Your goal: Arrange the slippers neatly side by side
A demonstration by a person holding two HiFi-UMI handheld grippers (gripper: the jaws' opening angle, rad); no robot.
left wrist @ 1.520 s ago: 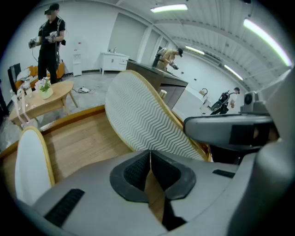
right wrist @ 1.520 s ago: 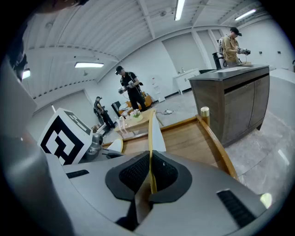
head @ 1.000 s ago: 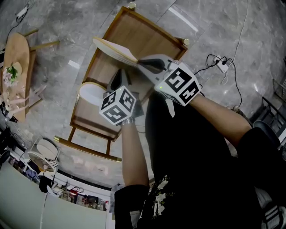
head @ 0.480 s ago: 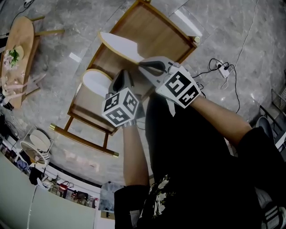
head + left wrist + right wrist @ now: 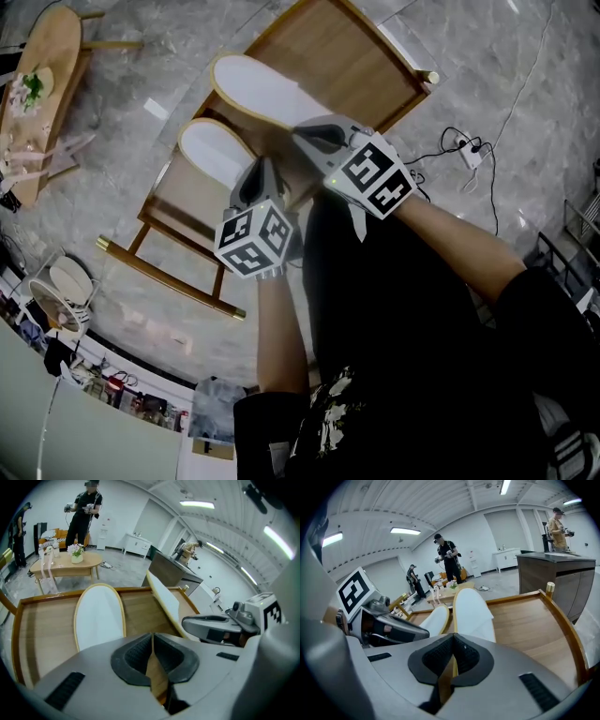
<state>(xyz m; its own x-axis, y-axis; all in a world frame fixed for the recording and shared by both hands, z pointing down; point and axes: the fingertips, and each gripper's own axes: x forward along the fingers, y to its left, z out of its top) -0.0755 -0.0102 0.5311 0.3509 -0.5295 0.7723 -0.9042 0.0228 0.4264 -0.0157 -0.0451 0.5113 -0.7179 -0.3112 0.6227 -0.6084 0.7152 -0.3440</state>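
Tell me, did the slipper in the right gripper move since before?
Yes. Against the wooden tray, the held slipper has rolled flatter, white face showing, and drawn closer to the other slipper.

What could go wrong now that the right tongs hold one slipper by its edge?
1. The right tongs pinch only the thin rim of the held slipper, which is tilted; it may slip out or flop over.
2. The flat slipper lies close by, so the held one may land on it or push it askew.
3. The shut left tongs hover near the flat slipper and could bump it.
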